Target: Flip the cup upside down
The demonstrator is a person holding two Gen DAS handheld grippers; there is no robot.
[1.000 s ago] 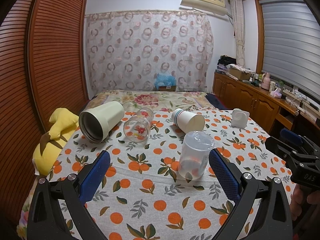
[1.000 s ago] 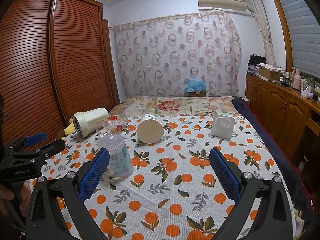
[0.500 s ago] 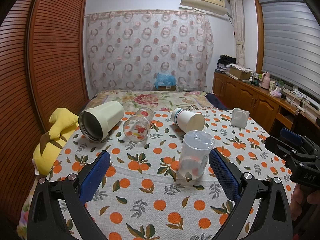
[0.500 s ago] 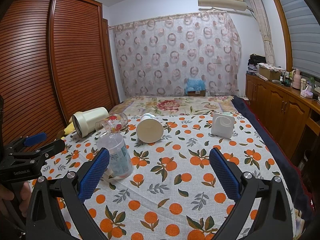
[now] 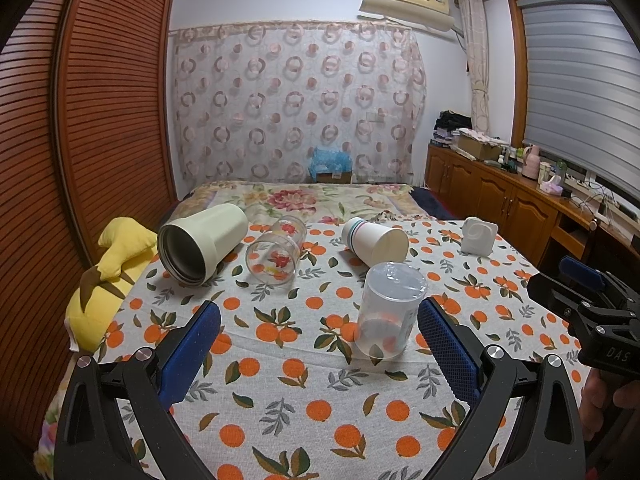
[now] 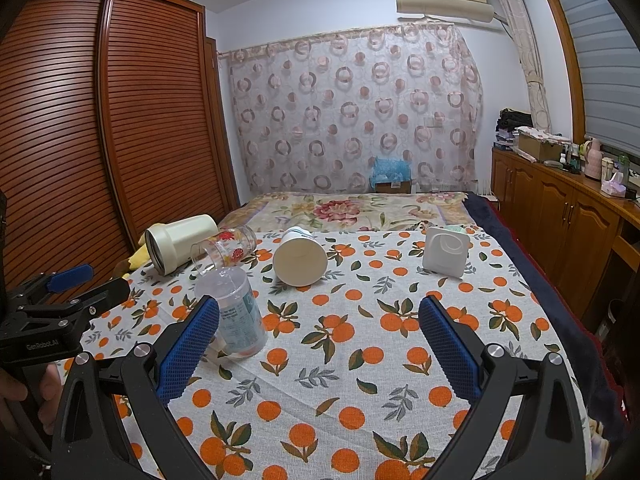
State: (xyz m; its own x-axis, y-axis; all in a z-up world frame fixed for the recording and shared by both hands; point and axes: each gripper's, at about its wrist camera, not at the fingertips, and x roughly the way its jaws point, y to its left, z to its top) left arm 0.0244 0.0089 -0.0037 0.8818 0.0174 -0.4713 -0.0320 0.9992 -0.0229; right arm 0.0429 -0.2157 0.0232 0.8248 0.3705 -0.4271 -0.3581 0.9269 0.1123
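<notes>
A clear plastic cup point(image 5: 388, 312) stands on the orange-print cloth with its closed end up; it also shows in the right wrist view point(image 6: 238, 316). My left gripper point(image 5: 320, 348) is open and empty, the cup just inside its right finger. My right gripper point(image 6: 320, 344) is open and empty, the cup behind its left finger. A cream tumbler point(image 5: 202, 246), a printed glass point(image 5: 276, 254) and a white paper cup point(image 5: 376, 242) lie on their sides behind it.
A white square container point(image 5: 478, 236) sits at the back right of the cloth. A yellow plush point(image 5: 108, 276) lies at the left edge by the wooden wardrobe point(image 5: 100, 120). Wooden cabinets point(image 6: 568, 216) run along the right wall.
</notes>
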